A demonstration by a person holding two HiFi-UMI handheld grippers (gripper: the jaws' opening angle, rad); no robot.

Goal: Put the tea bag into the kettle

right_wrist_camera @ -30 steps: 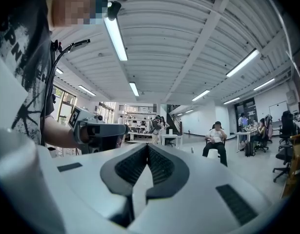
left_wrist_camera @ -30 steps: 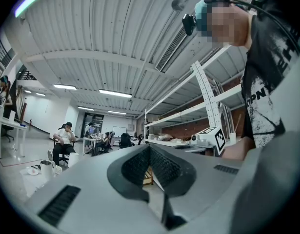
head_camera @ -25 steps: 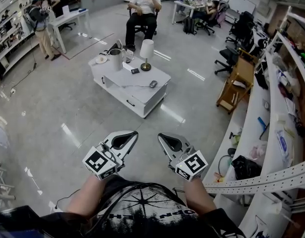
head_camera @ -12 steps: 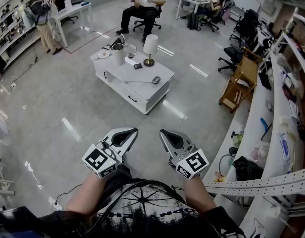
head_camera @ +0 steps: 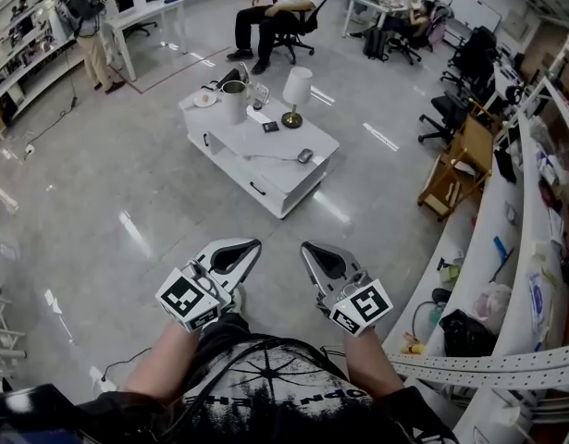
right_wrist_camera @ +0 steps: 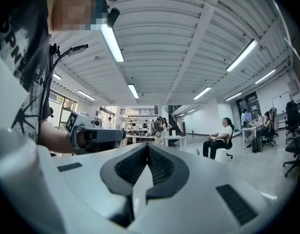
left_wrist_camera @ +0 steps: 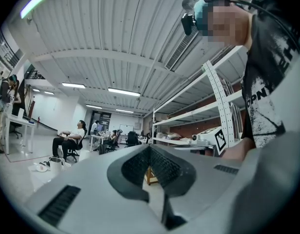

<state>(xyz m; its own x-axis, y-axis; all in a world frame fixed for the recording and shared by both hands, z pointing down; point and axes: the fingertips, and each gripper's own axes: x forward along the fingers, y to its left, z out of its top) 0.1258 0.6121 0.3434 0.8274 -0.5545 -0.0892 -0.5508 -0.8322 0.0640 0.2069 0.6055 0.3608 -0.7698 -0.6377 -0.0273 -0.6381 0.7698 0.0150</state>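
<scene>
Risks from here:
- Long approach over open floor before any grasp. Easy to arrive misaligned with the low white tabletop and clip the lamp standing near the kettle.
- Tea bag not made out at this range. Possibly among the small items around the kettle at the tabletop's far end, next to a small plate, but too small to tell. Hence a chance of closing on the wrong small thing.
- Thin, limp bag: judged likely to fold or slip if pinched at an edge.
- Kettle mouth: open or lidded, not clear from here. Chance of snagging the bag on the rim and dropping it outside.

Pose:
- Forearms bent at the waist, close to the body, well apart from the tabletop.
- Left gripper and right gripper side by side, near each other, pointing forward and slightly inward, marker cubes toward the body.
- Left fingers closed tip to tip, nothing between them.
- Right fingers likewise pressed together, empty.

Judgement: task not yet begun. Next move calls for walking up and opening one pair of fingers.
</scene>
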